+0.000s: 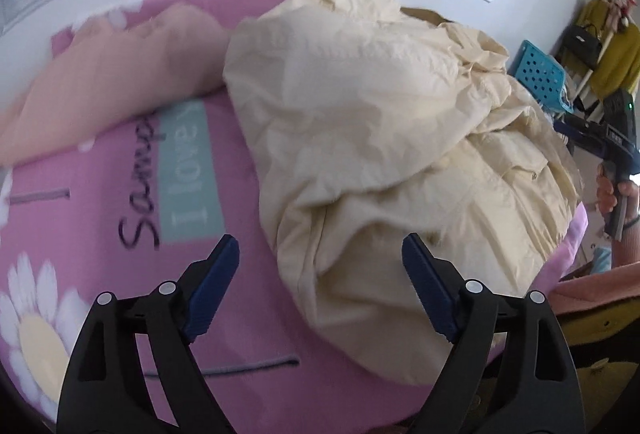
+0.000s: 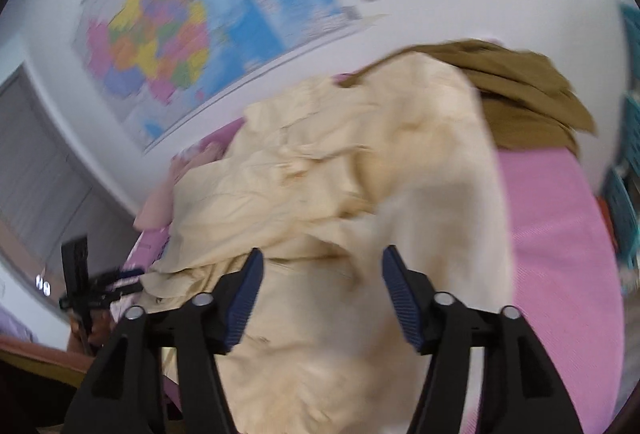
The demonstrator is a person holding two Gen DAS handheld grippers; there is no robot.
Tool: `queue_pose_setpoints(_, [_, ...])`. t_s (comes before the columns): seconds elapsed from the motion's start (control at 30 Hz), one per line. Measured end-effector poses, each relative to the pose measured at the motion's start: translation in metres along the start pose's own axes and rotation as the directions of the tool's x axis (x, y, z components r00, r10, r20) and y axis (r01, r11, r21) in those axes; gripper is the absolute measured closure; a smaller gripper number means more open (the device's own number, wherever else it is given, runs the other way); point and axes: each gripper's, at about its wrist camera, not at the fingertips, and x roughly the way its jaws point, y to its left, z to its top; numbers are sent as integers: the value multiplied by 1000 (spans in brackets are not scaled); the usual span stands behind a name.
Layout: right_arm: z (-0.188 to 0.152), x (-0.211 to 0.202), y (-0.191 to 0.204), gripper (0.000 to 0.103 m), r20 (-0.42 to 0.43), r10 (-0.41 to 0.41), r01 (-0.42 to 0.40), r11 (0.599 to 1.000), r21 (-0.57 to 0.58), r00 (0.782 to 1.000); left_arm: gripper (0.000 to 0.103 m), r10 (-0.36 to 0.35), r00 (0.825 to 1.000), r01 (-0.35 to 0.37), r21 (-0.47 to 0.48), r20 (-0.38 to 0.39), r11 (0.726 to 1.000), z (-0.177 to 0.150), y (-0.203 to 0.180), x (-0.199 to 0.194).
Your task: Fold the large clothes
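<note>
Blue pads of the left gripper (image 1: 320, 290) stand wide apart w/ nothing between them, angled down over the pink bed cover (image 1: 120, 194). Cream jacket (image 1: 380, 138) lies crumpled ahead and to the right, its near hem just past the right pad; long axis runs toward the bed's far edge.

Right-wrist view: right gripper (image 2: 322, 298) also parted, empty, hovering over the jacket's near part. It looks the nearer hand, so prob. grabs first. Brown garment (image 2: 528, 98) sits at the far edge.

Both grippers (image 1: 320, 254) (image 2: 322, 266) wide apart, empty.
</note>
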Motion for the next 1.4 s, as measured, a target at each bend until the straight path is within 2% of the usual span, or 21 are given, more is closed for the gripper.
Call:
queue_pose_setpoints(0.07, [-8, -2, -13, 34, -8, -33, 33, 999, 33, 999, 19, -10, 1000, 9, -34, -21, 999, -8, 4, 2])
queue_pose_setpoints(0.13, [-18, -4, -26, 33, -21, -30, 31, 997, 74, 999, 18, -35, 999, 33, -78, -25, 996, -16, 8, 1])
queue_pose_setpoints(0.23, [-30, -5, -40, 22, -28, -39, 42, 991, 125, 999, 16, -60, 998, 56, -112, -33, 992, -26, 12, 0])
queue_pose_setpoints(0.27, [-32, -5, -43, 22, -27, -37, 40, 990, 137, 999, 16, -85, 995, 79, -126, -44, 989, -30, 12, 1])
queue_pose_setpoints(0.4, [-40, -12, -58, 17, -21, 5, -1, 983, 185, 1000, 14, -138, 988, 126, -165, -64, 978, -43, 12, 4])
queue_pose_setpoints(0.47, [-46, -8, -62, 13, -39, 58, -49, 979, 200, 998, 10, -186, 981, 174, -186, -49, 967, -47, 12, 5])
queue_pose_setpoints(0.57, [-54, 6, -64, 12, -93, 116, -91, 968, 234, 989, 8, -197, 979, 188, -166, -43, 968, -50, 2, 5])
queue_pose_setpoints(0.63, [-56, 8, -56, 10, -94, 132, -111, 974, 200, 987, 5, -231, 972, 222, -152, -43, 963, -52, -4, 6])
queue_pose_setpoints(0.73, [-57, 14, -46, 10, -114, 181, -159, 971, 180, 977, 5, -263, 964, 255, -164, -25, 953, -52, -6, 8])
queue_pose_setpoints(0.83, [-58, 19, -36, 12, -136, 190, -171, 975, 144, 972, 5, -307, 952, 299, -188, -14, 935, -51, -6, 9])
queue_pose_setpoints(0.9, [-57, 21, -36, 20, -131, 221, -200, 967, 156, 966, 5, -324, 946, 318, -183, -5, 930, -49, -11, 12])
queue_pose_setpoints(0.97, [-58, 24, -35, 34, -134, 250, -225, 958, 175, 959, 5, -327, 945, 321, -166, -6, 932, -47, -15, 15])
queue_pose_setpoints(1.03, [-59, 26, -32, 38, -140, 263, -239, 956, 170, 955, 5, -343, 939, 338, -165, -7, 927, -45, -18, 17])
queue_pose_setpoints(1.13, [-62, 24, -31, 37, -138, 260, -236, 957, 167, 956, 5, -355, 935, 350, -169, 0, 921, -45, -20, 18])
queue_pose_setpoints(1.2, [-63, 22, -31, 35, -124, 262, -238, 955, 178, 957, 5, -336, 942, 331, -162, -3, 930, -45, -25, 18])
queue_pose_setpoints(1.27, [-63, 22, -28, 33, -131, 250, -227, 959, 168, 959, 15, -321, 947, 315, -159, -7, 936, -44, -29, 18])
queue_pose_setpoints(1.3, [-62, 23, -26, 35, -135, 240, -217, 962, 164, 961, 33, -328, 944, 320, -165, -21, 933, -44, -32, 21])
queue_pose_setpoints(1.33, [-62, 23, -25, 43, -136, 238, -214, 962, 169, 962, 53, -329, 944, 318, -179, -35, 931, -43, -34, 24])
queue_pose_setpoints(1.37, [-63, 22, -26, 55, -130, 237, -213, 961, 174, 963, 58, -323, 945, 310, -186, -45, 932, -43, -35, 26])
queue_pose_setpoints(1.4, [-62, 21, -27, 60, -123, 235, -211, 961, 180, 964, 65, -304, 952, 290, -191, -47, 938, -42, -36, 27])
